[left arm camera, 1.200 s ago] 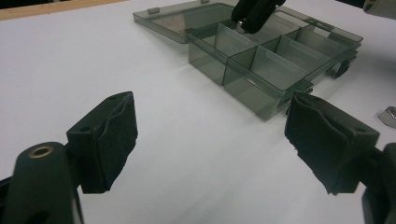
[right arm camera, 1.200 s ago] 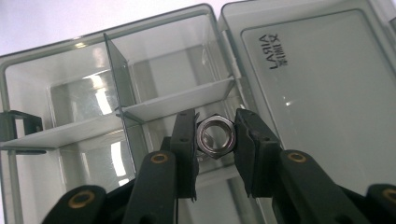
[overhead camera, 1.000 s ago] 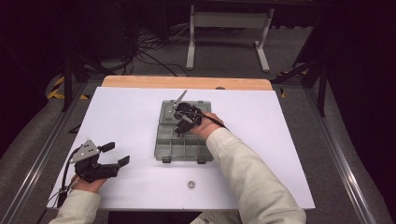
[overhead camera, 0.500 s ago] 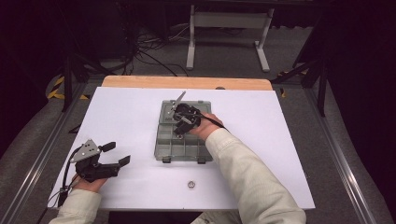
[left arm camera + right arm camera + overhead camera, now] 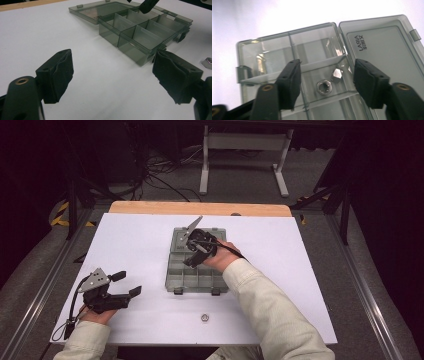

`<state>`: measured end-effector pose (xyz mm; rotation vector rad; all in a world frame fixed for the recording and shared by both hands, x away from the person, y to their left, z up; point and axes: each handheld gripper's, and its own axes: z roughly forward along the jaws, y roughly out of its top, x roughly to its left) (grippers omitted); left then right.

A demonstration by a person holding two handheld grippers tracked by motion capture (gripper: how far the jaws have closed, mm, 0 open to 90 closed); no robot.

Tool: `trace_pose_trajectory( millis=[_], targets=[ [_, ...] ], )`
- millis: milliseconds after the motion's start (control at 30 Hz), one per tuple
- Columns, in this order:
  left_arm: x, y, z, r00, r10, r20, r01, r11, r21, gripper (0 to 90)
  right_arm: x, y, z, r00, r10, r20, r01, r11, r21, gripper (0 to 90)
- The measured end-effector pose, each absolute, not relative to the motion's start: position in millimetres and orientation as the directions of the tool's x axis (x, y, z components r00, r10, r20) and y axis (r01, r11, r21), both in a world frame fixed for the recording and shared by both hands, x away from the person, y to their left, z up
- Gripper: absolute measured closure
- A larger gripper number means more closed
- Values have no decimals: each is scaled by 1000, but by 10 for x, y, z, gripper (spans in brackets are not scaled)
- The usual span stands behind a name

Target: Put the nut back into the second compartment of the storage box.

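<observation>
We set the high view above the bench's (image 5: 125, 230) near edge, facing forward and down. The left tongs' camera looked low across the bench at the compartment box (image 5: 140, 32); the right's hovered close above that same box (image 5: 294, 50).

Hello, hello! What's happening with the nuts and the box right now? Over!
Right gripper over the box, jaws just opened, empty. Two nuts in one compartment. Left gripper open, idle. Spare nut on table. Nothing blocking.
</observation>
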<state>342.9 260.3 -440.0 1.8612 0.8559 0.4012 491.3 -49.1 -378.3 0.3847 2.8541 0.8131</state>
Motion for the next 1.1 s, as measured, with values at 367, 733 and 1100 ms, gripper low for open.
trace_pose_trajectory(
  millis=[367, 733, 1100],
  targets=[
    [3513, 2509, -4395, 714, 694, -95, 370, -258, 893, 176, 4614, -659, -3598, -962, 263, -70, 174, 795, 581, 234],
    [3586, 2424, -4390, 734, 673, -92, 361, -271, 892, 176, 4396, -840, -3531, -955, 279, -100, 173, 799, 575, 207],
    [3597, 2410, -4392, 738, 669, -93, 360, -273, 892, 176, 4236, -976, -3525, -953, 285, -107, 178, 806, 564, 201]
  ],
)
